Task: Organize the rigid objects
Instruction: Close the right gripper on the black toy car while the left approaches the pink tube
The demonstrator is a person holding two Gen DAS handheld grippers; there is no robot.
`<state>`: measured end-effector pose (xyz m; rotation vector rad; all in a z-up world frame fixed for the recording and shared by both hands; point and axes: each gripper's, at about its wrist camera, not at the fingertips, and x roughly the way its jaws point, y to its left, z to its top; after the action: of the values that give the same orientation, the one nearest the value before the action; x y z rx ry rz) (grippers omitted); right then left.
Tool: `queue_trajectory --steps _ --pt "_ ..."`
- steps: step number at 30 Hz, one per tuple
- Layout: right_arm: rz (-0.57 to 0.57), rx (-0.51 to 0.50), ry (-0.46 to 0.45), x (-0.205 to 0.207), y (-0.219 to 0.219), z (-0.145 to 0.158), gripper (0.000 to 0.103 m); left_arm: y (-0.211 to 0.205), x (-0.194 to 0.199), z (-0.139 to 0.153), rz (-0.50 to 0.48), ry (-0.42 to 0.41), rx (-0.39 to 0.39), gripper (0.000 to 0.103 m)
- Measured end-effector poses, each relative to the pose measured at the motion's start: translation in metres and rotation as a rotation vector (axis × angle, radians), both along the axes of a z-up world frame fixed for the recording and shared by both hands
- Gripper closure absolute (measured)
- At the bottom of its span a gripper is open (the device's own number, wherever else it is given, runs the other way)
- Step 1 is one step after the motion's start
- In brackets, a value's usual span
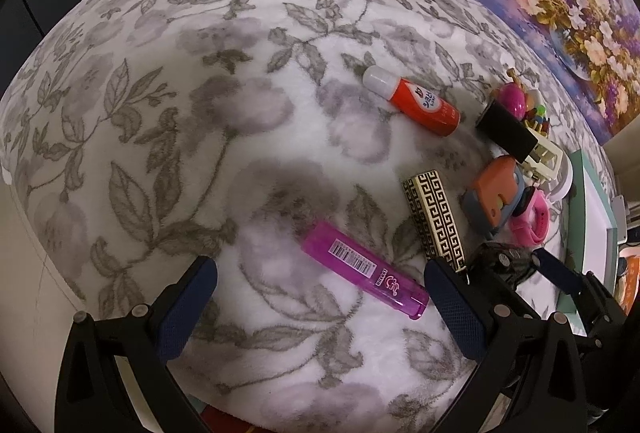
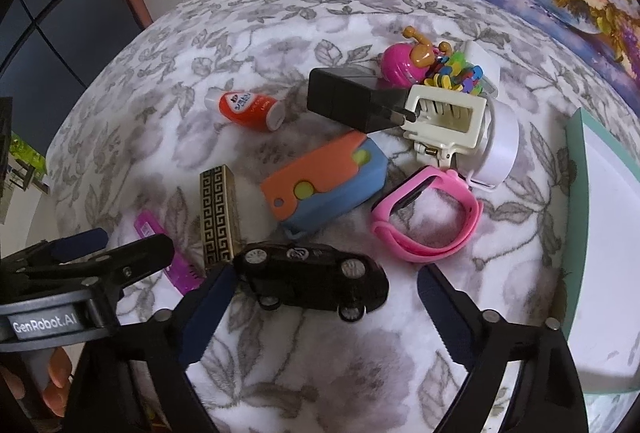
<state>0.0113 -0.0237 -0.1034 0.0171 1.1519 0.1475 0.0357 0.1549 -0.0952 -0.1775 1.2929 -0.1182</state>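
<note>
A black toy car [image 2: 316,277] lies on the flowered blanket between the fingers of my right gripper [image 2: 326,283]. The jaws stand wide and open, the left finger close to the car's end, the right finger apart from it. A purple lighter [image 1: 364,269] lies between the open fingers of my left gripper [image 1: 320,277], touching neither. Beyond it are a gold-and-black patterned box [image 1: 436,217] and an orange glue bottle [image 1: 416,105].
Behind the car lie an orange-and-blue case [image 2: 324,181], a pink watch [image 2: 428,221], a black charger [image 2: 352,101], a cream hair clip [image 2: 444,117], a white tape roll [image 2: 504,145] and a pink toy [image 2: 400,61]. A teal-rimmed white tray [image 2: 578,169] stands at the right.
</note>
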Motion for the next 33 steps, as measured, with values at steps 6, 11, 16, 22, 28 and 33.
queue_trajectory --steps 6,11,16,22,28,33 --pt "-0.003 0.018 0.012 0.0 0.0 -0.003 0.023 0.001 0.0 0.0 0.003 -0.002 -0.006 0.0" --pt "-0.019 0.025 0.034 -0.001 -0.003 -0.006 0.023 -0.001 -0.002 0.003 -0.007 -0.007 -0.005 0.0" --pt "-0.021 0.01 0.037 -0.005 -0.003 -0.005 0.023 -0.009 -0.003 0.005 -0.04 -0.013 -0.007 0.0" --pt "-0.054 0.02 0.052 -0.012 -0.014 -0.004 0.024 -0.019 -0.004 0.003 -0.094 -0.006 -0.01 0.0" --pt "-0.091 0.012 0.071 -0.018 -0.027 -0.003 0.024 -0.031 -0.007 -0.001 -0.149 0.004 -0.01 0.0" --pt "-0.147 0.038 0.086 -0.02 -0.045 -0.002 0.024 -0.04 -0.01 -0.007 -0.195 0.008 0.02 0.0"
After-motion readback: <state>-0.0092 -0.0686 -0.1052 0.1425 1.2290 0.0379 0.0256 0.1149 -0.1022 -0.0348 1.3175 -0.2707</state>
